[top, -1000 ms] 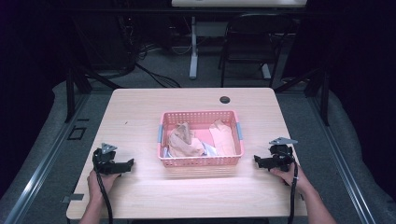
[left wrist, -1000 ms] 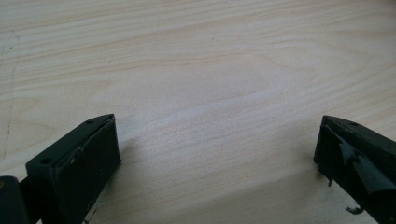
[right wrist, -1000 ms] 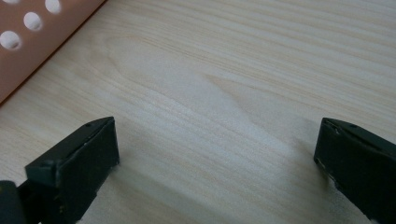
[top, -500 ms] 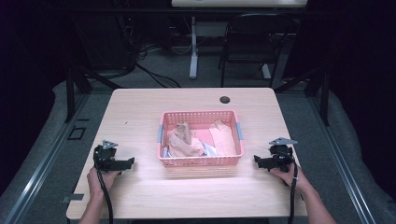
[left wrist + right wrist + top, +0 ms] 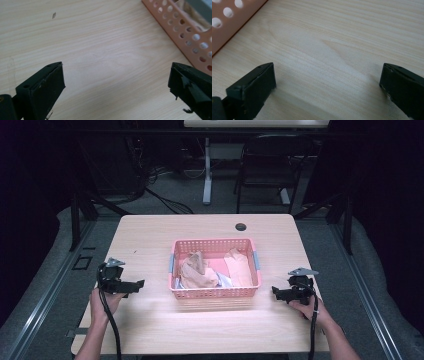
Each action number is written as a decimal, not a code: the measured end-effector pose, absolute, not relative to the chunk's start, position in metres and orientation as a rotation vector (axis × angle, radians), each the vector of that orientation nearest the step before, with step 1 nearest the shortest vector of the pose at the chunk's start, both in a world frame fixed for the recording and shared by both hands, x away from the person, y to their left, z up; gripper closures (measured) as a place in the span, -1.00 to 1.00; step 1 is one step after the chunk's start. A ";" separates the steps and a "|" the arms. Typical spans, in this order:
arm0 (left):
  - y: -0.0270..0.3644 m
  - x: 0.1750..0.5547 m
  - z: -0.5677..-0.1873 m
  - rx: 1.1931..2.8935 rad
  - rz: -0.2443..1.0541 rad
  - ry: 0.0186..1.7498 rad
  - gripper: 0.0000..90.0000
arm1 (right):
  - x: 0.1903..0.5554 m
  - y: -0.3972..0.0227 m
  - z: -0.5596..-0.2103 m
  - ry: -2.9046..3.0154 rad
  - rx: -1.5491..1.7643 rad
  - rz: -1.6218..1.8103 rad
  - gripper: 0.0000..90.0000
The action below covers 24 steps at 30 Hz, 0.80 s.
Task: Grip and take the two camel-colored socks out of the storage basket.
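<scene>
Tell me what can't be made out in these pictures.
- Basket contents, high view: tan cloths overlap; what lies under them is hidden, and the bluish-white scrap is too small to name.
- Basket, left tool view: cut off by the top right edge; its wall screens the inside.
- Basket, right tool view: just a corner, cut off at top left.
- Dark round spot at the table's far edge, high view: too small to identify.

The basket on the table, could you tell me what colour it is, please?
Pink basket, perforated walls; the high view shows it best.
</scene>
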State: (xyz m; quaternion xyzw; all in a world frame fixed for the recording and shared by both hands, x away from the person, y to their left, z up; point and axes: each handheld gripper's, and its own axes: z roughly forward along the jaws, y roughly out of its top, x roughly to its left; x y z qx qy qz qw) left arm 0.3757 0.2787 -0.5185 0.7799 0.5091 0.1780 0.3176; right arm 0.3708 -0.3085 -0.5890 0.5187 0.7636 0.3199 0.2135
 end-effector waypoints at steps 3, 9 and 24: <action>0.270 0.379 -0.506 2.065 0.456 1.306 -0.98 | 0.370 -0.308 -0.589 2.120 1.436 0.888 -1.00; 0.247 0.389 -0.478 2.140 0.409 1.211 -0.99 | 0.370 -0.308 -0.589 2.122 1.435 0.892 -1.00; 0.185 0.412 -0.438 2.338 0.276 1.030 -0.99 | 0.370 -0.308 -0.589 2.120 1.436 0.893 -1.00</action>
